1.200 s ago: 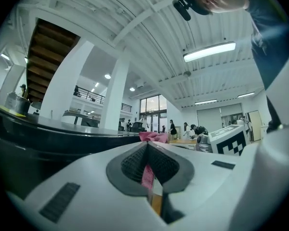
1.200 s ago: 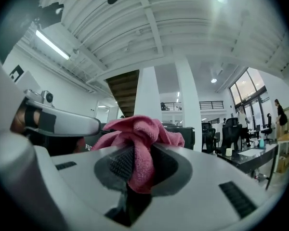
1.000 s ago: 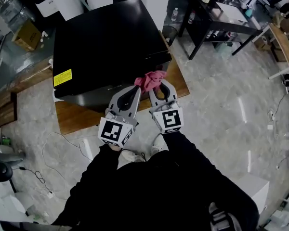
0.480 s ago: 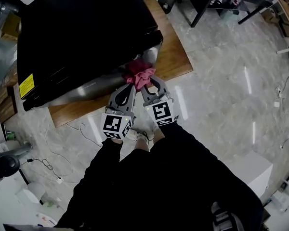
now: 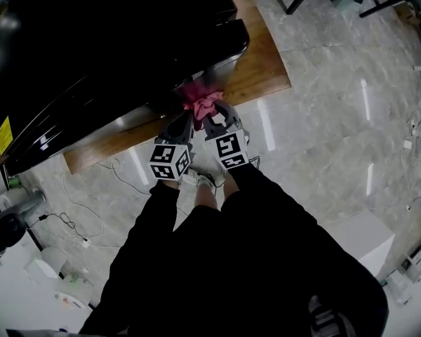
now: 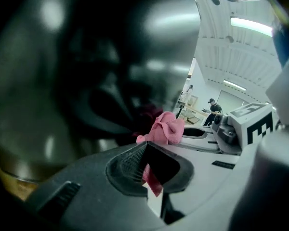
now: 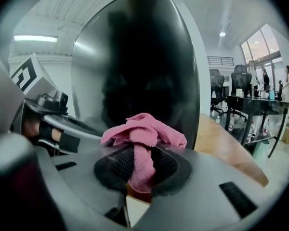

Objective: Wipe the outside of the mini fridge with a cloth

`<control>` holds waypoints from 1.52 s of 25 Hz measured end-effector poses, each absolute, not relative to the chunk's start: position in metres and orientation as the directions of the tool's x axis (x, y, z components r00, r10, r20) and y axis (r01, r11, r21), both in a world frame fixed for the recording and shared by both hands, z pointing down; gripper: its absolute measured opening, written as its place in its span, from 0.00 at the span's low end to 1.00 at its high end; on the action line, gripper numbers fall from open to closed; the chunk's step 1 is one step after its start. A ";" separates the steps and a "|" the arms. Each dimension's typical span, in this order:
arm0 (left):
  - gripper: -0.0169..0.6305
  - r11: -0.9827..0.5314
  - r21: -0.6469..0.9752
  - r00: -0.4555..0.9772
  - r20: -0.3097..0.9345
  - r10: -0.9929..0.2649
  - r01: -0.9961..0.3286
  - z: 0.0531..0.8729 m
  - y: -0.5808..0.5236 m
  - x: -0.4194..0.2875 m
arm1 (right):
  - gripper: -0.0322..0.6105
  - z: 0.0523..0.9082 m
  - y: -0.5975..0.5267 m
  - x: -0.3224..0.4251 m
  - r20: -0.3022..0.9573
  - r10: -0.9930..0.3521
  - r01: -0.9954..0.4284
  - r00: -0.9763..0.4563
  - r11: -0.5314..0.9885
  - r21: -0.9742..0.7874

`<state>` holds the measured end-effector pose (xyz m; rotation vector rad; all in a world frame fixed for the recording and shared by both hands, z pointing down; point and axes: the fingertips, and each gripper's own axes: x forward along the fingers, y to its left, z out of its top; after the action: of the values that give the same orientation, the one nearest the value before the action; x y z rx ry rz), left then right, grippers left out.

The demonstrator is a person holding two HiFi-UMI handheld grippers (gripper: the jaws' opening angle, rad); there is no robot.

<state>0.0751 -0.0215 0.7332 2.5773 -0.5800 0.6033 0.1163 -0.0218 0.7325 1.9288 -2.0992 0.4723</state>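
Seen from above, a black mini fridge (image 5: 91, 41) fills the upper left of the head view. It stands on a low wooden platform (image 5: 263, 69), which rests on a pale marble-patterned floor (image 5: 323, 132).

A pink cloth (image 5: 200, 98) is bunched against the fridge's shiny front face, close to its lower front corner. The person stands in front of the fridge in black sleeves, holding both grippers side by side and pointing them at that face.

The left gripper (image 5: 185, 118) and the right gripper (image 5: 212, 114) meet at the cloth, almost touching each other. Each has a cube with square black-and-white markers at the end farther from the fridge.

In the right gripper view, the jaws are clamped on a fold of the cloth. A strip of it runs down between the ribbed pads, and the rest is heaped on top of the jaw tips. The fridge's dark, glossy side rises directly behind the cloth, which appears to be touching it.

In the left gripper view, the jaws are closed together, with a small piece of pink fabric pinched between the pads. The main bunch of cloth sits just beyond the tips, against the fridge's reflective surface. The other gripper is close on the side away from the fridge.
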 end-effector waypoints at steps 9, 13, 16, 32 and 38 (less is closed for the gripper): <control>0.04 -0.778 0.306 0.741 0.608 -0.283 -0.548 0.787 -0.021 0.070 | 0.17 0.795 -0.023 0.114 0.534 -0.837 -0.991 -0.122 0.070 -0.116; 0.04 -0.792 0.287 0.742 0.606 -0.286 -0.539 0.778 -0.008 0.079 | 0.17 0.785 -0.013 0.117 0.526 -0.831 -0.983 -0.181 0.152 -0.098; 0.04 -0.813 0.302 0.787 0.552 -0.277 -0.498 0.738 0.014 0.084 | 0.18 0.740 0.012 0.117 0.457 -0.854 -0.968 -0.250 0.235 -0.090; 0.04 -0.954 0.194 0.960 0.208 -0.187 -0.228 0.444 0.107 0.136 | 0.18 0.461 0.109 0.183 0.158 -0.942 -0.955 -0.296 0.291 -0.053; 0.04 -0.981 0.107 0.976 0.161 -0.143 -0.161 0.413 0.106 0.157 | 0.17 0.425 0.091 0.209 0.131 -0.950 -0.959 -0.283 0.280 -0.044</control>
<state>0.1567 0.1064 0.4128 3.0041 -0.2323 0.2322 0.2088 0.0911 0.4252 1.8310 -2.4492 0.1750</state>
